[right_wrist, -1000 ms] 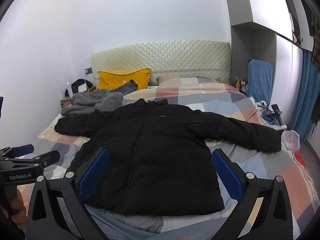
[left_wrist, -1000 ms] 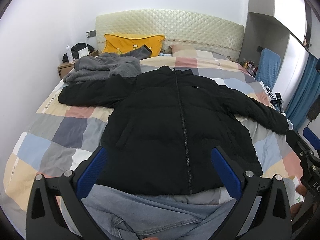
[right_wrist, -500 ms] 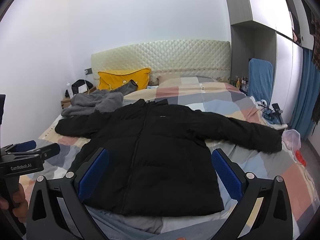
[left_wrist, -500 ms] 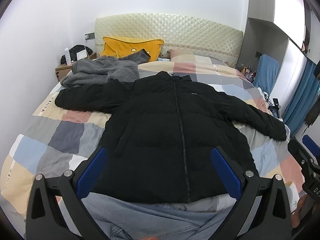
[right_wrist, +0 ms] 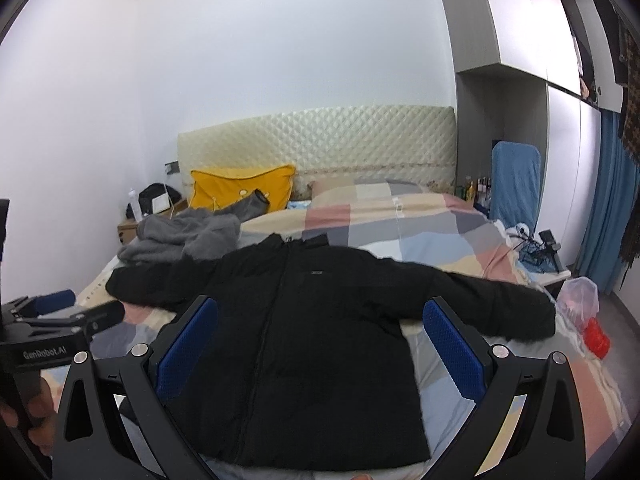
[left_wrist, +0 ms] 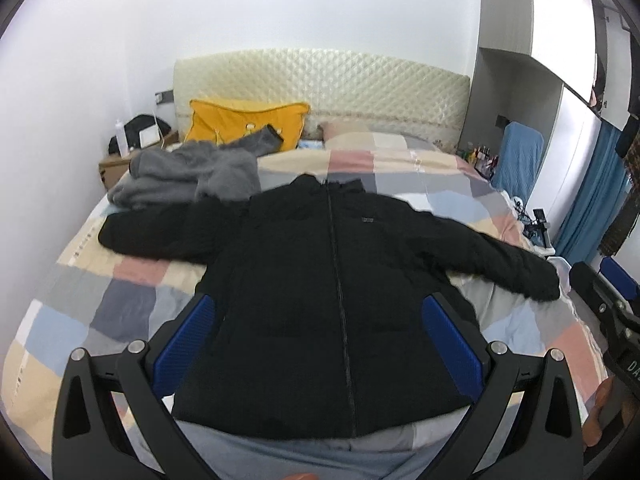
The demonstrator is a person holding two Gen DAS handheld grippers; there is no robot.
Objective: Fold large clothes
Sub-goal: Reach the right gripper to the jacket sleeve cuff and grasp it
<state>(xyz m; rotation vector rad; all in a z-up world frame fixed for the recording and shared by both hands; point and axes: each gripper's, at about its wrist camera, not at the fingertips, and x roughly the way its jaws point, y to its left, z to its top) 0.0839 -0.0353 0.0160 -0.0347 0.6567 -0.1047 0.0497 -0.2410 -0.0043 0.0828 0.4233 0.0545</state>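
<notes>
A black puffer jacket (left_wrist: 332, 296) lies flat and zipped on the checked bedspread (left_wrist: 100, 312), both sleeves spread out sideways; it also shows in the right wrist view (right_wrist: 304, 344). My left gripper (left_wrist: 320, 344) hovers open above the jacket's lower hem, blue pads (left_wrist: 184, 344) wide apart, holding nothing. My right gripper (right_wrist: 320, 344) is also open and empty above the hem, a little right of the left one. The left gripper's body shows at the left edge of the right wrist view (right_wrist: 52, 332).
A grey fleece garment (left_wrist: 188, 176) is piled at the bed's far left by a yellow pillow (left_wrist: 244, 124). A bedside table (left_wrist: 120, 160) stands left. A blue chair (left_wrist: 516, 156), cables, a plastic bag (right_wrist: 580, 296) and blue curtains (left_wrist: 592, 200) are on the right.
Both grippers have risen and tilted up, so the jacket sits lower in both views and more wall shows. Jaws stay open; the jacket has not moved.
</notes>
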